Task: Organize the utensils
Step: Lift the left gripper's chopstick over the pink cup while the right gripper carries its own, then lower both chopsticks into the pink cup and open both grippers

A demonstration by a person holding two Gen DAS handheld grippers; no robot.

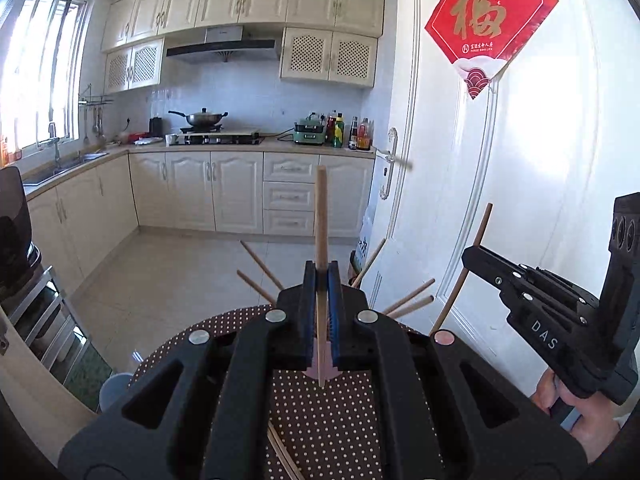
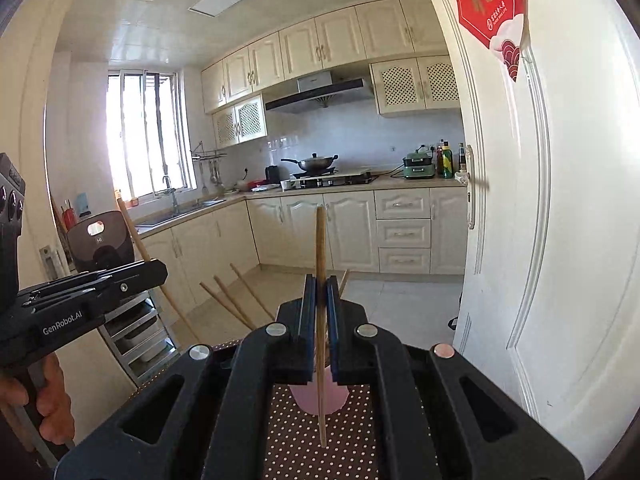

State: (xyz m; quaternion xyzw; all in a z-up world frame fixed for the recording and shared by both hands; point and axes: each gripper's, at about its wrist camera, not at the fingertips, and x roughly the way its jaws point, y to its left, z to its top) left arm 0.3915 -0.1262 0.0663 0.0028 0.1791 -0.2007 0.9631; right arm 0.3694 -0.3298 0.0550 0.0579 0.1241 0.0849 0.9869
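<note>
Chopsticks stand upright at frame centre, one (image 1: pixel 321 240) clamped by the left gripper (image 1: pixel 321 280), another (image 2: pixel 321 280) by the right gripper (image 2: pixel 321 292), above a polka-dot tablecloth (image 1: pixel 320 420); cream kitchen cabinets (image 1: pixel 236 188) fill the background.

Left hand-held gripper (image 1: pixel 321 276) clamped shut, right hand-held gripper (image 2: pixel 321 284) likewise, side by side

Pink cup (image 2: pixel 320 398) mostly behind claw (image 2: pixel 320 284)

The red diamond poster (image 1: pixel 486 20) on the white door (image 1: pixel 540 168) bears a large gold 福. The right tool's (image 1: pixel 476 258) body reads "DAS"; the left tool's (image 2: pixel 162 270) body reads "GenRobot.AI". The poster's small print is illegible.
</note>
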